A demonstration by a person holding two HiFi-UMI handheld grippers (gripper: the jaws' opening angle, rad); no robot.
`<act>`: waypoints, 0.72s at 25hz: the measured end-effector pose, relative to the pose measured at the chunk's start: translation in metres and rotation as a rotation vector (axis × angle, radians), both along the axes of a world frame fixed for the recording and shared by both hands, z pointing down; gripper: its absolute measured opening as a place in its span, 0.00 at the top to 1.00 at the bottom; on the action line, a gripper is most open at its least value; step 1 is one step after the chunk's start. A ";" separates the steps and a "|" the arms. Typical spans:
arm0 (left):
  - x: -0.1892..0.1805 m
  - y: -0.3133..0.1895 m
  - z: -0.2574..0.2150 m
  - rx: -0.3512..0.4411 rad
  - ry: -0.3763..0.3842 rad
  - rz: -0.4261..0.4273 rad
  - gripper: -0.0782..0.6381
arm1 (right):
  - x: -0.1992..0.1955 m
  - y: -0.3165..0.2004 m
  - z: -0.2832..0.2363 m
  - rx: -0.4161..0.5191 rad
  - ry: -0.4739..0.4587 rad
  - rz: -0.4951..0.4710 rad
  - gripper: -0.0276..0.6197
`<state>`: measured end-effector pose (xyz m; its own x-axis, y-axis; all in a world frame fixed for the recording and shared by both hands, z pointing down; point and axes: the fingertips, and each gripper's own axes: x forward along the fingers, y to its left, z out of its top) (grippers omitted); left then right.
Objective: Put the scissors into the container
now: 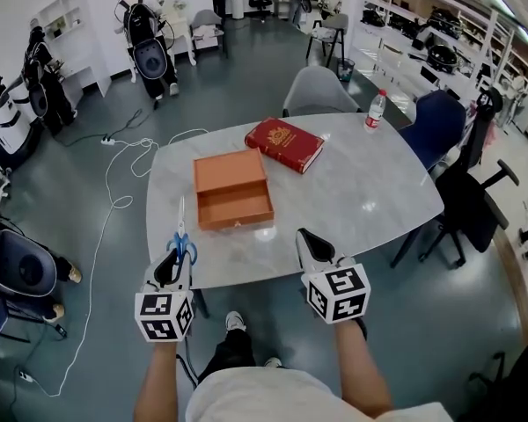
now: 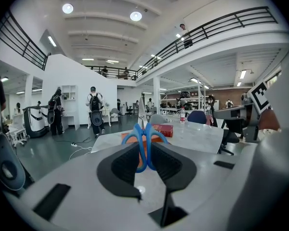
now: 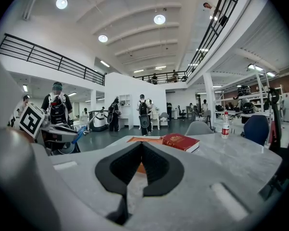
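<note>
The scissors (image 1: 181, 240) have blue handles and silver blades that point away from me. My left gripper (image 1: 178, 258) is shut on the handles at the table's near left edge. In the left gripper view the blue handles (image 2: 144, 142) sit pinched between the dark pads (image 2: 123, 165). The orange container (image 1: 233, 190), an open shallow box, lies on the table just beyond the scissors and a little to the right. My right gripper (image 1: 306, 239) hovers at the near edge right of the box, jaws shut with nothing in them (image 3: 141, 146).
A red book (image 1: 284, 144) lies behind the box and a water bottle (image 1: 375, 111) stands at the far right of the grey table (image 1: 370, 192). Chairs (image 1: 319, 88) ring the far side. Cables trail over the floor on the left.
</note>
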<state>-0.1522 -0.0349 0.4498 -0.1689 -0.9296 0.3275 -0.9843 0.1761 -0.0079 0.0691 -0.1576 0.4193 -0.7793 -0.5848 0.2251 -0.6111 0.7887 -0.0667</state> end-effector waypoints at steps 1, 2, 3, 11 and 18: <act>-0.003 -0.006 0.002 -0.003 -0.002 0.004 0.79 | -0.004 -0.006 0.001 -0.001 0.003 0.001 0.95; -0.007 -0.013 0.003 -0.006 -0.003 0.008 0.79 | -0.008 -0.012 0.003 -0.002 0.006 0.002 0.95; -0.011 -0.019 0.005 -0.009 -0.003 0.012 0.79 | -0.012 -0.018 0.003 -0.003 0.010 0.003 0.95; -0.038 -0.076 0.012 -0.045 -0.010 0.098 0.79 | -0.049 -0.065 0.007 -0.020 0.029 0.028 0.95; -0.053 -0.125 0.027 -0.122 -0.035 0.242 0.79 | -0.076 -0.101 0.005 -0.030 0.054 0.079 0.95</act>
